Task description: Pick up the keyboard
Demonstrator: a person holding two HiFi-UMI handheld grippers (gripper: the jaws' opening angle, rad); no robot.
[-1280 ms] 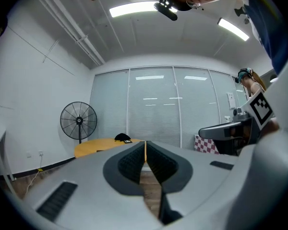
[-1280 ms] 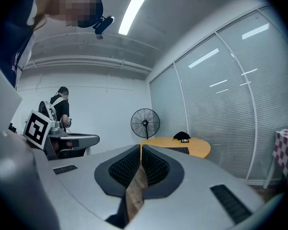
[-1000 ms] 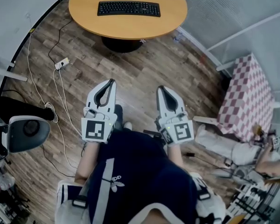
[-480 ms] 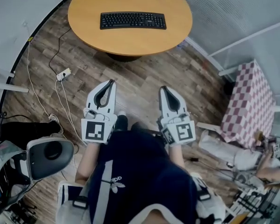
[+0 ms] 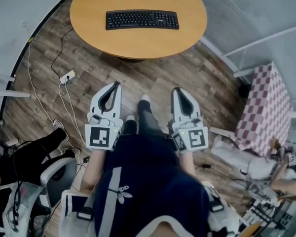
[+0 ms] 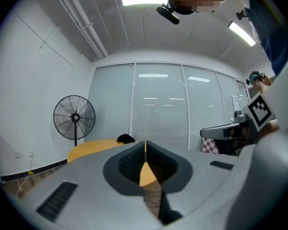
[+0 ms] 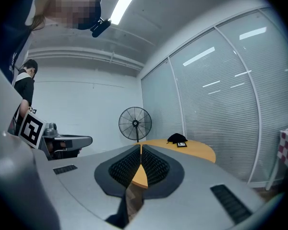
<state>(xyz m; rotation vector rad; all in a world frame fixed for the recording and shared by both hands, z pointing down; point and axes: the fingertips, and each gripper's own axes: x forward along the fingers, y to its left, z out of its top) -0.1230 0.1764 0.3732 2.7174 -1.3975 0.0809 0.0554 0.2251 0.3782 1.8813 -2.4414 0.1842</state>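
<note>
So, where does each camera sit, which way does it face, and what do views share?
Head view: on the head, facing steeply down at table and keyboard; shows left gripper, right gripper, torso.
Left gripper view: on the left gripper, facing along its shut jaws toward table and fan; right gripper at right.
Right gripper view: on the right gripper, along its shut jaws toward table and fan; left gripper at left.
Shared: all show the table; gripper views share the fan.

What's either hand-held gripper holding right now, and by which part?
Nothing: the left hand-held gripper and right hand-held gripper are both shut, empty; the black rectangular keyboard lies untouched on the round wooden table.
</note>
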